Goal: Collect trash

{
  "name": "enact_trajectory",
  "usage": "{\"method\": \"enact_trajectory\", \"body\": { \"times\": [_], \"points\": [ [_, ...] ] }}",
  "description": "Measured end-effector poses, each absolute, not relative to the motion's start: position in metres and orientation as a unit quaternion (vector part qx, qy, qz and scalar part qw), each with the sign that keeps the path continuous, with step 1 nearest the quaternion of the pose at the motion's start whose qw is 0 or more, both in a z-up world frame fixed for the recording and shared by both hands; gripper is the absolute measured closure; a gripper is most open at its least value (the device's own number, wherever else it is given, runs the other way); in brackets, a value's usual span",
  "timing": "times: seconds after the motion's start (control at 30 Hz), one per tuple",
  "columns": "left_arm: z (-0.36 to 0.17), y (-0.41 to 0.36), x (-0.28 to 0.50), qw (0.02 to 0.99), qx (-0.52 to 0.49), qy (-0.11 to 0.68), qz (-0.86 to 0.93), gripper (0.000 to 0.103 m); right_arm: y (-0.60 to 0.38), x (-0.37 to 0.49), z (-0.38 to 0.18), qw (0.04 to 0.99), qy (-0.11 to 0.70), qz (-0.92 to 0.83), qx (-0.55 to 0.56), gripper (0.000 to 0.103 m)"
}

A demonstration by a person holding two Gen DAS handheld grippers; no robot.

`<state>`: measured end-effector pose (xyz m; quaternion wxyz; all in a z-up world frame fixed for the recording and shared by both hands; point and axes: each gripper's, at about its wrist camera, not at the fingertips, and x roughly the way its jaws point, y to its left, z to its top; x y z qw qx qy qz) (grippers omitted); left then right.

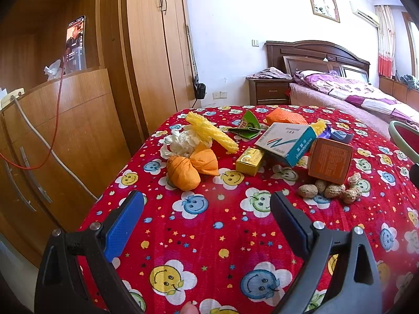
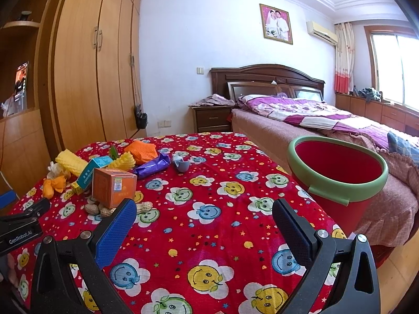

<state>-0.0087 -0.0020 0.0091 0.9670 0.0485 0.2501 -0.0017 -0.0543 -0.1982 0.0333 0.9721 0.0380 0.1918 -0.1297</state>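
Note:
Trash lies on a table with a red smiley-flower cloth (image 1: 209, 235): orange wrappers (image 1: 192, 168), yellow foam nets (image 1: 212, 132), white tissue (image 1: 180, 142), a yellow box (image 1: 248, 161), a white-teal box (image 1: 286, 141), an orange box (image 1: 330, 161) and peanuts (image 1: 332, 189). In the right wrist view the orange box (image 2: 114, 187) and peanuts (image 2: 102, 209) sit at the left. A red bin with a green rim (image 2: 337, 167) stands at the table's right edge. My left gripper (image 1: 207, 204) is open and empty, short of the pile. My right gripper (image 2: 204, 213) is open and empty over bare cloth.
A purple wrapper (image 2: 153, 167) and a small grey cup (image 2: 182, 164) lie behind the pile. Wooden wardrobes (image 1: 146, 47) stand to the left, a bed (image 2: 314, 120) beyond the table to the right. The left gripper's body (image 2: 21, 225) shows at the right view's left edge.

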Motion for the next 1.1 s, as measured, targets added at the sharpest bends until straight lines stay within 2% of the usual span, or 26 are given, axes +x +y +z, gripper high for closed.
{"method": "enact_trajectory", "body": {
  "times": [1.1],
  "points": [
    [0.0069, -0.0046, -0.0109, 0.967, 0.051, 0.248, -0.001, 0.006, -0.1987, -0.0549, 0.0329, 0.972, 0.192, -0.130, 0.038, 0.000]
  ]
}}
